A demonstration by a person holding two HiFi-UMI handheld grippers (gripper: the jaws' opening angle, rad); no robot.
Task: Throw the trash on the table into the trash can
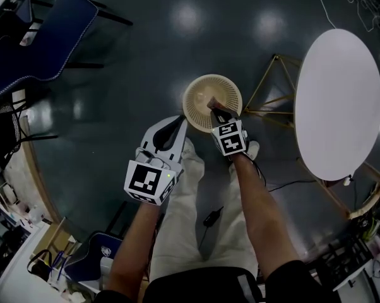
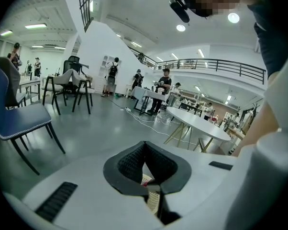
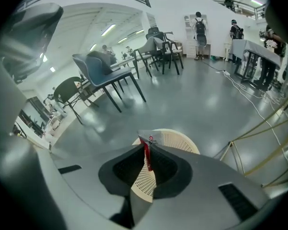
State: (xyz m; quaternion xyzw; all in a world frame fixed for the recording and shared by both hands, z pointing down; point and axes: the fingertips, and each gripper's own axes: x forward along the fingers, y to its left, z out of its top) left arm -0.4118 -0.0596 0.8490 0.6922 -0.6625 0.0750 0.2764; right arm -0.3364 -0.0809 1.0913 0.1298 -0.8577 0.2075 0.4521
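Observation:
The trash can is a cream perforated basket standing on the dark floor in front of the person's legs. My right gripper hangs over its near rim, shut on a thin red and silver wrapper that stands upright between the pads. The right gripper view shows the basket straight below the jaws. My left gripper is beside the can's left rim, jaws shut and empty. In the left gripper view, the basket shows through the gap under the jaws.
A white oval table on gold wire legs stands right of the can. A blue chair is at far left, with more chairs across the floor. A cable runs along the floor. People stand far off.

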